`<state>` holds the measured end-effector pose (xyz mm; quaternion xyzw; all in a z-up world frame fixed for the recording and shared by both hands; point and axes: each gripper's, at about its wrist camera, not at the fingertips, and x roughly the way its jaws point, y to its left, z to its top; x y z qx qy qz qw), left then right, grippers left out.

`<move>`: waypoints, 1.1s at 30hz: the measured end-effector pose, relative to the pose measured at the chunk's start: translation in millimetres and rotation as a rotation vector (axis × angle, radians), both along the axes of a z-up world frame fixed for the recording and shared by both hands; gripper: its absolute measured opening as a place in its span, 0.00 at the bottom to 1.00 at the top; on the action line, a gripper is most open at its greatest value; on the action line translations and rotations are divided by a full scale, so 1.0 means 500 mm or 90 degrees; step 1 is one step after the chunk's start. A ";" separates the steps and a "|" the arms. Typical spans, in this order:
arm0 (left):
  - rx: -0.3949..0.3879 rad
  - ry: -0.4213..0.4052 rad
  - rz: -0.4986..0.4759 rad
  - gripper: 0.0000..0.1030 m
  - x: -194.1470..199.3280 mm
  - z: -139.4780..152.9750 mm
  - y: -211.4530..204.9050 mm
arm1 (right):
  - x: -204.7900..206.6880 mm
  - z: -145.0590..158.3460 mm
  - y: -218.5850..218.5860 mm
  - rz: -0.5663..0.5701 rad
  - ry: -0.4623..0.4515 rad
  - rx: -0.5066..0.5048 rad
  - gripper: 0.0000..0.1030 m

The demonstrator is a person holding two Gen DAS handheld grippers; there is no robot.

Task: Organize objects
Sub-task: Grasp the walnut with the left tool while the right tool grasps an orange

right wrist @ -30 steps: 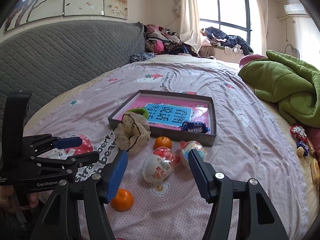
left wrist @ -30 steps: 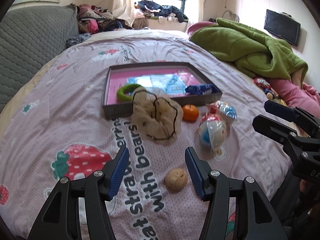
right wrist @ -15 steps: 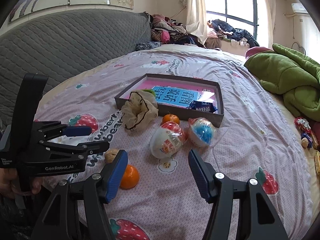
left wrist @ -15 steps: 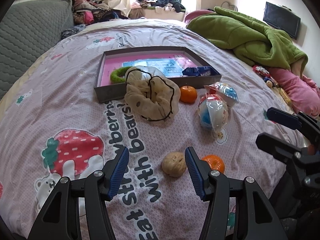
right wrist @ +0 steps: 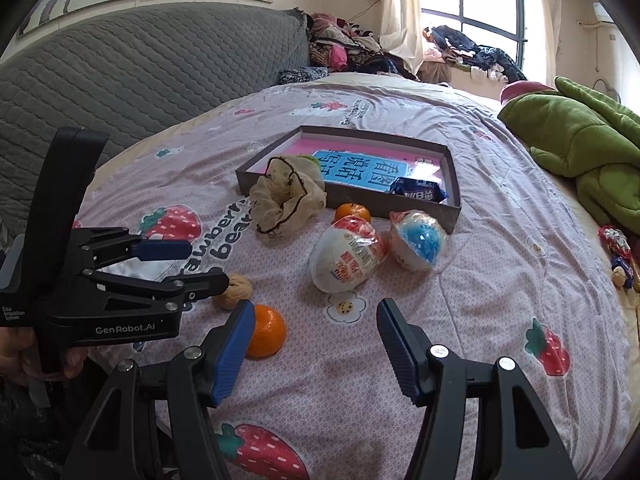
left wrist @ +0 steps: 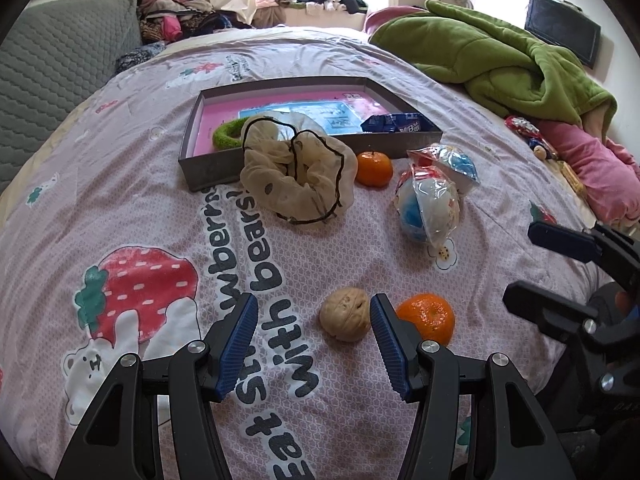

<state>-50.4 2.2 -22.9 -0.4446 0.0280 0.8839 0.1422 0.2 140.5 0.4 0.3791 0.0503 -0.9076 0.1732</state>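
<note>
On the pink bedspread lie a walnut [left wrist: 345, 314], a near orange [left wrist: 427, 316] and a far orange [left wrist: 373, 168]. A beige scrunchie [left wrist: 298, 178] leans on the grey box [left wrist: 208, 168], which holds a green ring [left wrist: 228, 131] and a blue packet [left wrist: 394, 123]. Two wrapped toy eggs [left wrist: 430, 204] lie to the right. My left gripper [left wrist: 314, 312] is open, and the walnut sits just inside its right finger. In the right wrist view my right gripper [right wrist: 316, 320] is open over bare sheet, with the near orange [right wrist: 266, 330] beside its left finger and the toy eggs [right wrist: 348, 260] ahead.
A green blanket [left wrist: 492, 52] and pink cloth [left wrist: 588, 160] pile up on the bed's right side, with small wrapped sweets [left wrist: 524, 130] near them. A grey quilted headboard [right wrist: 140, 68] runs along the left. Clothes are heaped by the window [right wrist: 472, 52].
Both grippers have sunk and tilted down toward the bed. The near orange has come into the left wrist view, and the walnut now lies closer between the left fingers. Both jaws kept their width.
</note>
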 end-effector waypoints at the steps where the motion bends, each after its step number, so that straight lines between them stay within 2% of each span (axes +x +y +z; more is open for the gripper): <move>1: 0.001 0.000 -0.001 0.58 0.000 0.001 0.001 | 0.000 -0.002 -0.001 0.002 -0.002 0.001 0.61; 16: 0.024 -0.010 -0.011 0.58 -0.007 -0.012 0.001 | 0.009 -0.050 -0.049 0.081 -0.046 0.044 0.61; 33: 0.042 -0.038 -0.027 0.58 -0.034 -0.048 0.015 | -0.010 -0.105 -0.070 0.093 -0.045 0.050 0.61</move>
